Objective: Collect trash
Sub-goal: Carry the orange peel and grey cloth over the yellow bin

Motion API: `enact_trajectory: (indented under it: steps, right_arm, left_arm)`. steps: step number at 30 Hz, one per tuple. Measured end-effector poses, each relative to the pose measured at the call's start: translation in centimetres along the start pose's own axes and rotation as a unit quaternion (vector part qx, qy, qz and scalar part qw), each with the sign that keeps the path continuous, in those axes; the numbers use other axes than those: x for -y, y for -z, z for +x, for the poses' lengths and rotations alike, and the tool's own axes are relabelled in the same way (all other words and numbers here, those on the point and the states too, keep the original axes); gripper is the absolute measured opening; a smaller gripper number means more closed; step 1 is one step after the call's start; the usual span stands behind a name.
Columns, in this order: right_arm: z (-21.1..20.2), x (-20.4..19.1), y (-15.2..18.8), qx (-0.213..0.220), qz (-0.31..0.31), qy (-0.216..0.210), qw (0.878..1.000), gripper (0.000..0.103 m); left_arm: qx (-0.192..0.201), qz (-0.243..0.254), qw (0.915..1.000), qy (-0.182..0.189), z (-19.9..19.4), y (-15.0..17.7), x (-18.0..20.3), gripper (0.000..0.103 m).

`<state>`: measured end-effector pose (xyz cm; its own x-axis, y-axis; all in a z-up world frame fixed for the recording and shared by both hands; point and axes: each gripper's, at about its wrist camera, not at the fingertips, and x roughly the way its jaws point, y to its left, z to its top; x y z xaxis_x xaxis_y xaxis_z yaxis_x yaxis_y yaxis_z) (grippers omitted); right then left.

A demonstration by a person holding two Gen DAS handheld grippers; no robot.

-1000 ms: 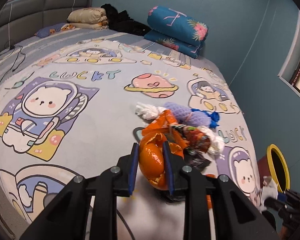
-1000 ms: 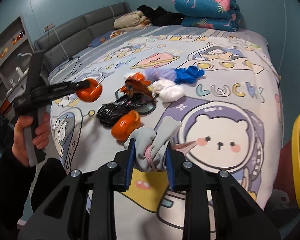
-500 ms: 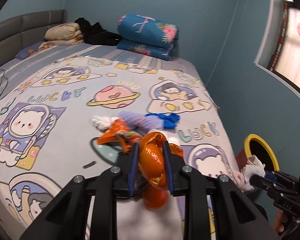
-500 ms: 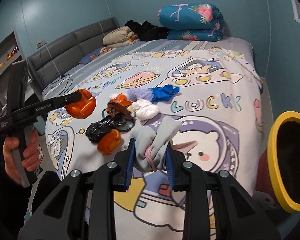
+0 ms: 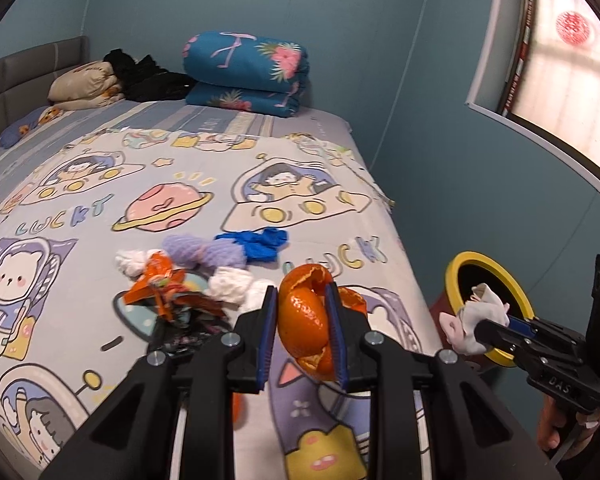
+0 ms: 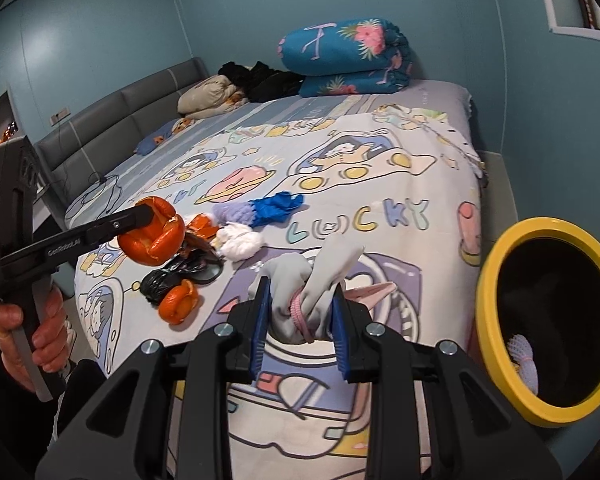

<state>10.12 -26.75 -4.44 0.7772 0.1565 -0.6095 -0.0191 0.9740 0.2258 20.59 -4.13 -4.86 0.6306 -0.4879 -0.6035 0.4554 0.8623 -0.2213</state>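
Between left tool [image 5: 302, 334] pads — orange peel [image 5: 306, 332], above bed [image 5: 100, 216]

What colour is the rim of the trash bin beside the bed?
Bright yellow rim on the trash bin, dark inside; it shows best in the right wrist view.

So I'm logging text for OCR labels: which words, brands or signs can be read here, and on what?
"LUCKY": printed on the bedsheet near the bin side.
"LUCKY": printed again on the sheet further left, last letter distorted.
"GenRobot.AI": on the left gripper, along its finger arm.
"DAS": on the right gripper, on its body.
Smaller print under "GenRobot.AI": too small to read.
Red window ornament: not legible.
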Motion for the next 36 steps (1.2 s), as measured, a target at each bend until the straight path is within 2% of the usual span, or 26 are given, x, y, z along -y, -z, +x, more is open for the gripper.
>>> enact_trajectory:
  steps: [15,36]
  right_arm:
    - [-2.2,6.4,-0.2,0.022,0.042,0.044,0.998,0.027]
    - [-6.7,14.2,-0.1,0.057,0.092,0.118,0.987,0.027]
  left_arm:
    - [-0.013,0.048,0.9976,0.048,2.9,-1.1,7.3,0.023]
    - [-0.024,0.102,0.9880,0.114,6.5,-1.9,17.4,0.023]
